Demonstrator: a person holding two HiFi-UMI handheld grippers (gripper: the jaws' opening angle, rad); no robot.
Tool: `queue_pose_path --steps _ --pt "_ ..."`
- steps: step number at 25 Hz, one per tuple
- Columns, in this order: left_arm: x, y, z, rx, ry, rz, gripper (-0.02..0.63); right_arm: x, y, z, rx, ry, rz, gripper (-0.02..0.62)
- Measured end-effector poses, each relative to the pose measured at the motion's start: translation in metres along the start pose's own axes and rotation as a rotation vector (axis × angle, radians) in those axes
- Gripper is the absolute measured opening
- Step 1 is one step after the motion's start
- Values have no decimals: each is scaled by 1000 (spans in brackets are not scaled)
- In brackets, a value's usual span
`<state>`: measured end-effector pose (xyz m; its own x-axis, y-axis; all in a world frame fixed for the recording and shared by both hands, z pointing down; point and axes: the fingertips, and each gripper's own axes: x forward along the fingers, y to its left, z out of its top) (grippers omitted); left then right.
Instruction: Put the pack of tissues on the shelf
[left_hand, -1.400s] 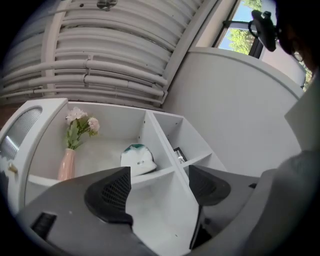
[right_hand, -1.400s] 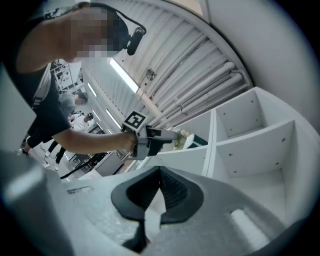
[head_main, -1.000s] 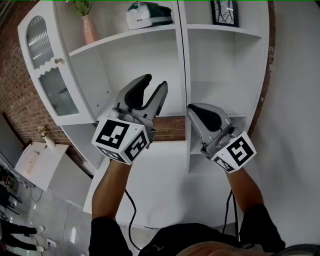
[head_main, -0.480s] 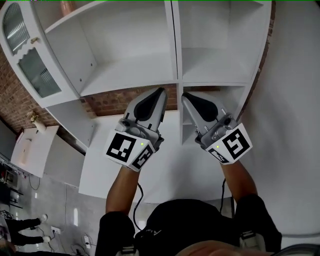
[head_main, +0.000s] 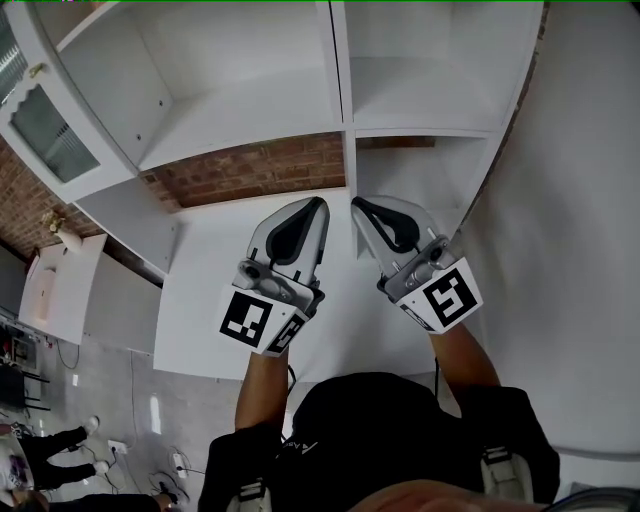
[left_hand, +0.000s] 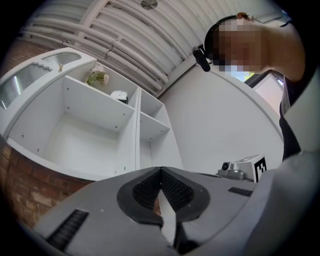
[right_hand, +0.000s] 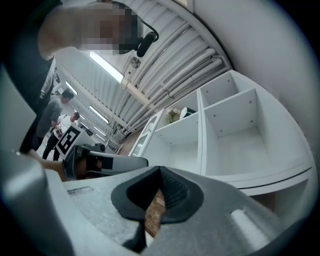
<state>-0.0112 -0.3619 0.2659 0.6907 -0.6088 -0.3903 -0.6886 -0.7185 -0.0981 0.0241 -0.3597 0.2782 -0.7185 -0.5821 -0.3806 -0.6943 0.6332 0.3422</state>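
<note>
The white shelf unit (head_main: 240, 110) fills the upper part of the head view, and its compartments there hold nothing. In the left gripper view the pack of tissues (left_hand: 119, 96) lies on a high shelf beside a potted plant (left_hand: 97, 77). It is out of the head view. My left gripper (head_main: 318, 204) and right gripper (head_main: 357, 204) hang side by side below the shelves, in front of the centre divider. Both are shut with nothing between their jaws. The left gripper (left_hand: 161, 170) and the right gripper (right_hand: 160, 170) show their pads meeting at the tips.
A glass-fronted cabinet door (head_main: 35, 125) stands at the shelf's left end. A strip of brick wall (head_main: 250, 170) shows under the lower shelf. A plain white wall (head_main: 580, 250) is on the right. A small white table (head_main: 60, 290) and people (head_main: 40, 450) are far down on the left.
The left jaws have gone from open to shut. Both grippers have come down and closer together, and the view has tilted down, so the top shelf with the tissues has left the head view.
</note>
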Motion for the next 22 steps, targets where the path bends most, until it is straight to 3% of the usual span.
queue_pose_path --steps 8,22 --pt "-15 -8 -31 -62 36 11 -2 -16 18 -22 32 31 -4 0" --pt "-15 -17 -35 -44 58 -12 -2 -26 14 -26 36 46 -25 0"
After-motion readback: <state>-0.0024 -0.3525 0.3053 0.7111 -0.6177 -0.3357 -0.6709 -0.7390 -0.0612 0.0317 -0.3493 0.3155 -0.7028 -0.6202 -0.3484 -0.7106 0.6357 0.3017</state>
